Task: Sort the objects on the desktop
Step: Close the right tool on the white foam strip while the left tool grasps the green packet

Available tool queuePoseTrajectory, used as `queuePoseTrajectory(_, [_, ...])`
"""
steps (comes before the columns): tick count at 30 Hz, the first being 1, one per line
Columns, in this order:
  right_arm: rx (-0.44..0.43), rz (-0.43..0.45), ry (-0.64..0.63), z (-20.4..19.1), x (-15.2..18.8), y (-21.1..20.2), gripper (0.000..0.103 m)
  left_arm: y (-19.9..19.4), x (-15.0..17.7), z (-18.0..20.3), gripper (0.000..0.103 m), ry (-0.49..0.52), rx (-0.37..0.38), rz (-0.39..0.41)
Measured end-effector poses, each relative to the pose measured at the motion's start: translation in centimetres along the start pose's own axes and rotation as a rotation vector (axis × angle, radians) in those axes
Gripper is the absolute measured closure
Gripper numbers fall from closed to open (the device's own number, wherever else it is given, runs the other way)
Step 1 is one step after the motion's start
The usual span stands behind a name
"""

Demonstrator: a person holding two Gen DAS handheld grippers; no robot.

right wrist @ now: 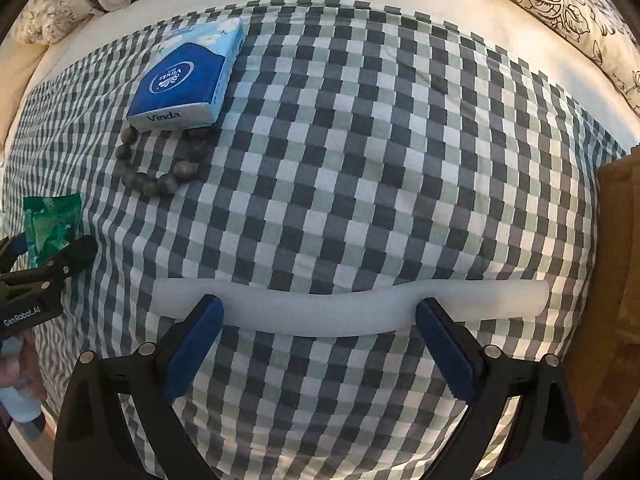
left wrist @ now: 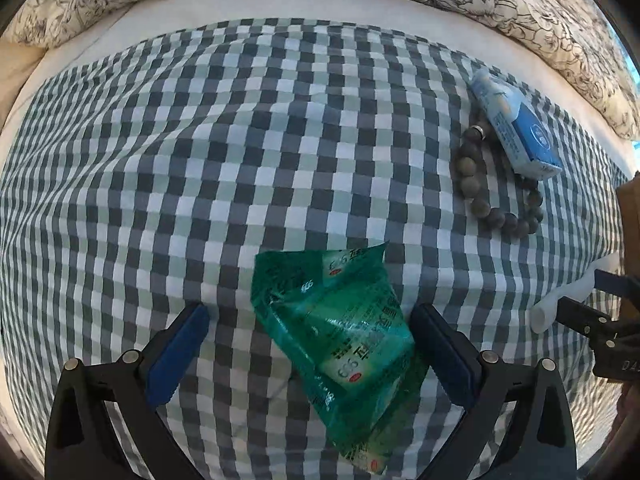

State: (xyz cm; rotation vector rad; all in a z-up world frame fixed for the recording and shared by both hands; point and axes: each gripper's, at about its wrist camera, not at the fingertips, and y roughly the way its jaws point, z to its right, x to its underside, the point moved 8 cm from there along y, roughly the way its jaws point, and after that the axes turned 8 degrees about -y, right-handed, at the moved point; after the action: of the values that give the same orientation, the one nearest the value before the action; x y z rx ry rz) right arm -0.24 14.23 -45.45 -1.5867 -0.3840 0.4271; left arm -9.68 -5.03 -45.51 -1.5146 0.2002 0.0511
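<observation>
A crumpled green foil packet (left wrist: 336,328) lies on the checked cloth between the fingers of my left gripper (left wrist: 308,312), which is open; the packet sits nearer the right finger, and the left finger is clear of it. A long white strip (right wrist: 348,308) lies crosswise just beyond the tips of my right gripper (right wrist: 320,306), also open and holding nothing. A blue tissue pack (right wrist: 188,76) rests with one end on a bracelet of dark beads (right wrist: 168,186) at the far left of the right wrist view. The same tissue pack (left wrist: 512,120) and bracelet (left wrist: 470,188) appear at the right of the left wrist view.
The checked cloth (left wrist: 200,160) covers a bed, with floral bedding (left wrist: 520,8) along the far edge. A brown cardboard box (right wrist: 620,240) stands at the cloth's right side. The left gripper (right wrist: 48,272) and the green packet (right wrist: 52,220) show at the right wrist view's left edge.
</observation>
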Motion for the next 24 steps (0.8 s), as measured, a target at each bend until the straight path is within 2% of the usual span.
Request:
queuePoseTrajectory(6, [0.0,-0.02,-0.015,-0.3,0.1,0.2,0.005,0.3,0.3,-0.2,0.0,0.012,0.004,0.033])
queuePoseTrajectory(11, [-0.001,-0.03,-0.029,-0.4,0.2,0.0,0.008,1.2,0.2,0.2,0.0,-0.001,-0.035,-0.047])
queuePoseTrajectory(13, [-0.008,-0.03,-0.021,-0.3,0.3,-0.2,0.013,1.2,-0.1,0.5,0.001,0.013,-0.06,-0.058])
queuePoseTrajectory(15, [-0.011,-0.028,-0.013,-0.1,0.4,-0.4,0.018,0.6,-0.5,1.1,0.016,0.044,-0.047,-0.032])
queuePoseTrajectory(16, [-0.011,-0.029,-0.011,0.0,0.5,-0.6,0.023,0.3,-0.5,1.5,0.032,0.065,-0.041,-0.022])
queuePoseTrajectory(17, [-0.014,-0.031,-0.007,0.1,0.6,-0.7,0.025,0.0,-0.4,2.1,0.052,0.091,-0.033,-0.016])
queuePoseTrajectory(18, [-0.013,-0.031,-0.007,0.2,0.7,-0.8,0.03,-0.2,-0.3,2.6,0.059,0.116,-0.025,-0.018])
queuePoseTrajectory(20, [-0.01,-0.03,-0.014,0.3,0.8,-1.3,0.039,-0.4,-0.1,3.4,0.065,0.153,-0.036,-0.017])
queuePoseTrajectory(22, [-0.011,-0.024,-0.02,0.8,0.5,-1.9,0.057,-0.5,0.0,3.6,0.066,0.143,-0.022,-0.031])
queuePoseTrajectory(24, [-0.023,-0.015,-0.013,1.4,0.5,-2.5,0.07,-0.8,0.0,3.5,0.067,0.122,-0.009,-0.034])
